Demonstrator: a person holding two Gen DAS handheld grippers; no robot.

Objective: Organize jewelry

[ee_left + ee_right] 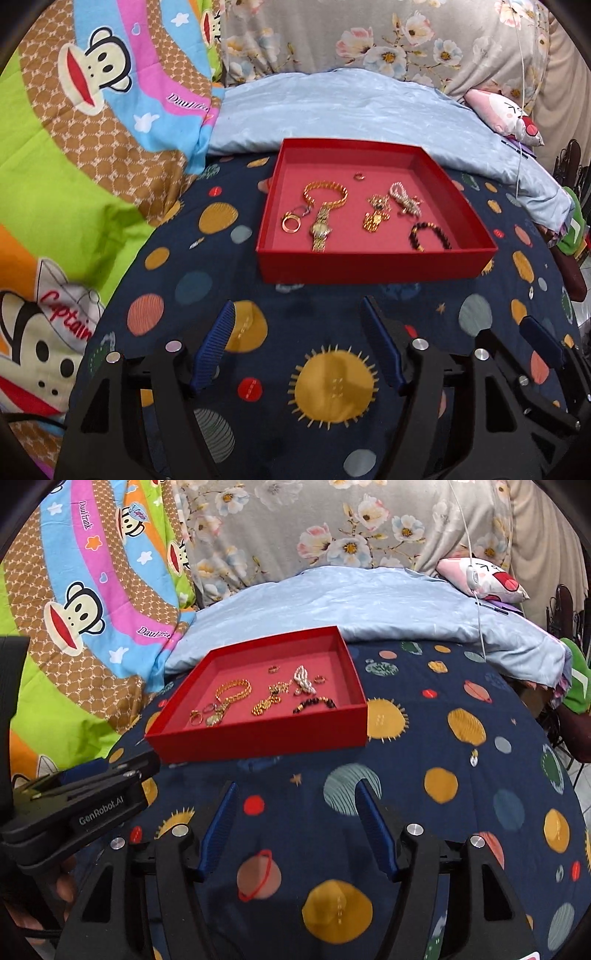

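Observation:
A shallow red tray [373,264] sits on a navy planet-print sheet. It holds a gold bracelet [325,192], a gold watch [320,229], gold rings [291,222], a small ring [359,177], a gold pendant piece [376,214], a pearl piece [404,199] and a dark bead bracelet [430,236]. My left gripper [299,314] is open and empty, short of the tray's near wall. My right gripper [295,794] is open and empty, near the tray [258,738] and to its right. A small bead item [474,757] lies on the sheet at right.
A pale blue pillow [343,110] lies behind the tray. A cartoon monkey quilt [92,122] is bunched at the left. A pink plush [484,578] and a white cable [476,602] are at the back right. The left gripper's body [81,805] shows at lower left.

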